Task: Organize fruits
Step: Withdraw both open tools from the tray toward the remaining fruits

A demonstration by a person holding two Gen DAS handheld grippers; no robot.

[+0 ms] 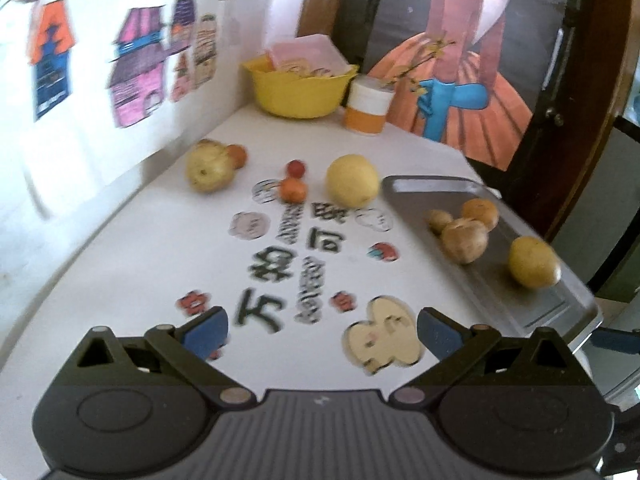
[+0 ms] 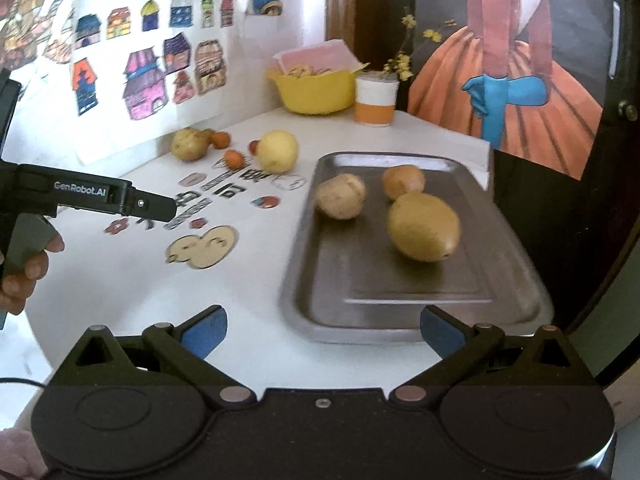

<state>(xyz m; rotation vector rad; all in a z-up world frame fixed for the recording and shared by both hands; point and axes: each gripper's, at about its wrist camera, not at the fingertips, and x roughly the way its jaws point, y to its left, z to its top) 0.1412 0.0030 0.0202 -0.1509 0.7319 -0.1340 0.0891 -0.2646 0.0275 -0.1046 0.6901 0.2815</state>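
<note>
Fruits are split: several lie on the metal tray (image 2: 320, 312), while a pear (image 1: 352, 180), a second pear (image 1: 208, 168) and small red ones stay loose on the white surface (image 1: 120, 260). Both the left gripper (image 1: 322, 330) and right gripper (image 2: 323, 330) are held wide and empty. A loose pear should probably be approached next. Drawings are pinned to the wall; a yellow bowl (image 1: 298, 88) stands behind

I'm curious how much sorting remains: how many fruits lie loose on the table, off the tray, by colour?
Large yellow fruits: 2
Small orange fruits: 2
Small red fruit: 1
Total: 5
</note>
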